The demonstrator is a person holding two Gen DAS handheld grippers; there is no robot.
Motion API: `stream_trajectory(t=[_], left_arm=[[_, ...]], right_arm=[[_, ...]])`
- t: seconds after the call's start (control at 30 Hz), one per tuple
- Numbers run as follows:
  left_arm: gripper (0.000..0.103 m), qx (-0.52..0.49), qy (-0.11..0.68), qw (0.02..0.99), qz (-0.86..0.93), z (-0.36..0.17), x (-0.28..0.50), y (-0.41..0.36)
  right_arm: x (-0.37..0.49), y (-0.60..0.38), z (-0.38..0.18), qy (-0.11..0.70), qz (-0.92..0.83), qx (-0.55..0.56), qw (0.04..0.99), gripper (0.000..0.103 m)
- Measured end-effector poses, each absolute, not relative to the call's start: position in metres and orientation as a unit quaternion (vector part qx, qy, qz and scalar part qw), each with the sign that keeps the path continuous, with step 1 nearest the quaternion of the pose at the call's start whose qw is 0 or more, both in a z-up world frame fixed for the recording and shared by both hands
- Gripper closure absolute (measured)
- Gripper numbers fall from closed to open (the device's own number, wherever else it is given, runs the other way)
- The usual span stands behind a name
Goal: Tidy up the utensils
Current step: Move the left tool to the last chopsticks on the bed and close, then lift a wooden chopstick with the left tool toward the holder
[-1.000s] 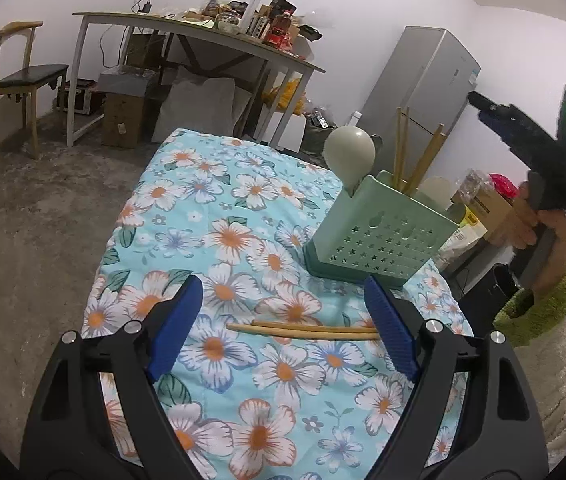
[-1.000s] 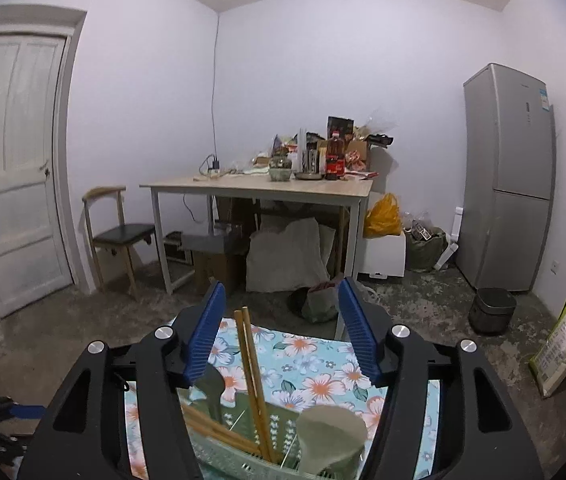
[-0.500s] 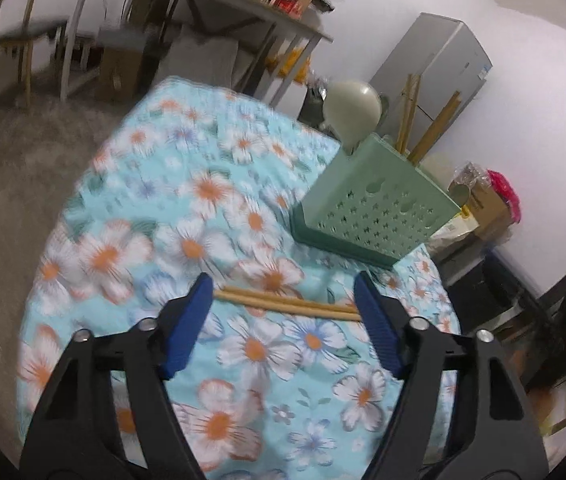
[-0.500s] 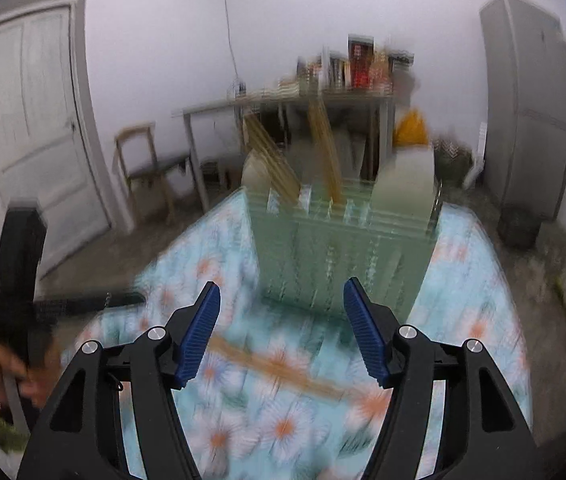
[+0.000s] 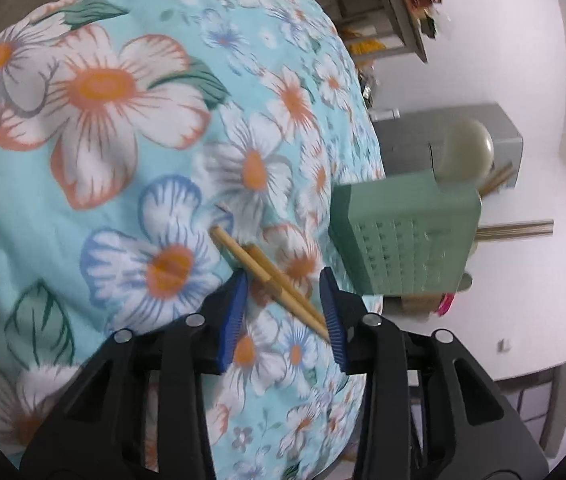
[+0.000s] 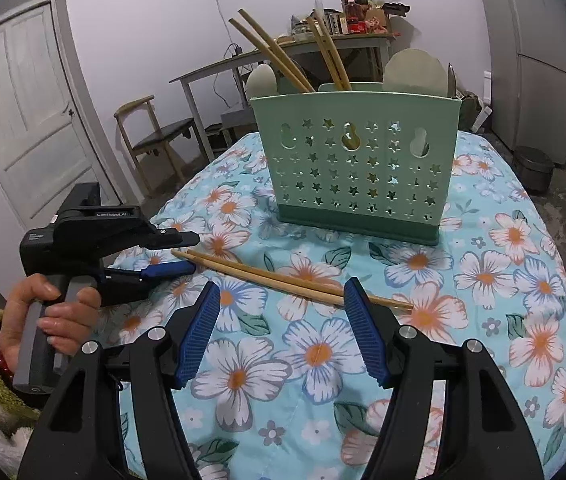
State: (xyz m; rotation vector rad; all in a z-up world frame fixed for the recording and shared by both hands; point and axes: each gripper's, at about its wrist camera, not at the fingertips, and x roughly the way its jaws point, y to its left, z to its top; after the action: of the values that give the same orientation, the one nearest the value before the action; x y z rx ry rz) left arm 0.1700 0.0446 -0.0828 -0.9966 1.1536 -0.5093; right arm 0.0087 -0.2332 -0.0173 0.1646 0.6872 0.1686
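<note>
Two wooden chopsticks (image 6: 263,273) lie side by side on the floral cloth, in front of a green perforated utensil holder (image 6: 355,168) that stands upright with more chopsticks and pale spoons in it. My left gripper (image 6: 193,252), rolled on its side in a person's hand (image 6: 47,312), has its jaws closing around the chopsticks' left ends, with a gap still showing. The left wrist view shows the chopsticks (image 5: 261,270) crossing between the left gripper (image 5: 283,278), with the holder (image 5: 407,236) beyond. My right gripper (image 6: 281,292) is open, low over the cloth, just short of the chopsticks' middle.
The floral cloth (image 6: 503,280) covers a rounded table whose edge falls away on the left and right. Behind stand a wooden chair (image 6: 155,136), a white door (image 6: 23,120), a cluttered table (image 6: 291,52), a grey fridge (image 6: 535,52) and a small dark bin (image 6: 533,168).
My left gripper dropped to the chopsticks' end, rolled onto its side and narrowed its jaws. My right gripper came down from above the holder to just in front of the chopsticks.
</note>
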Motion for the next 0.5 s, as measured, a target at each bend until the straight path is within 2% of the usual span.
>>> stream_trajectory(t=[0.23, 0.5], left_arm=[[0.091, -0.447, 0.515, 0.701, -0.207, -0.087, 0.169, 0.045], [0.093, -0.453, 0.507, 0.705, -0.204, -0.081, 0.154, 0.06]], right_arm=[[0.011, -0.239, -0.023, 0.342, 0.082, 0.101, 0.931, 0.04], [0.012, -0.235, -0.024, 0.345, 0.084, 0.1, 0.929, 0.04]])
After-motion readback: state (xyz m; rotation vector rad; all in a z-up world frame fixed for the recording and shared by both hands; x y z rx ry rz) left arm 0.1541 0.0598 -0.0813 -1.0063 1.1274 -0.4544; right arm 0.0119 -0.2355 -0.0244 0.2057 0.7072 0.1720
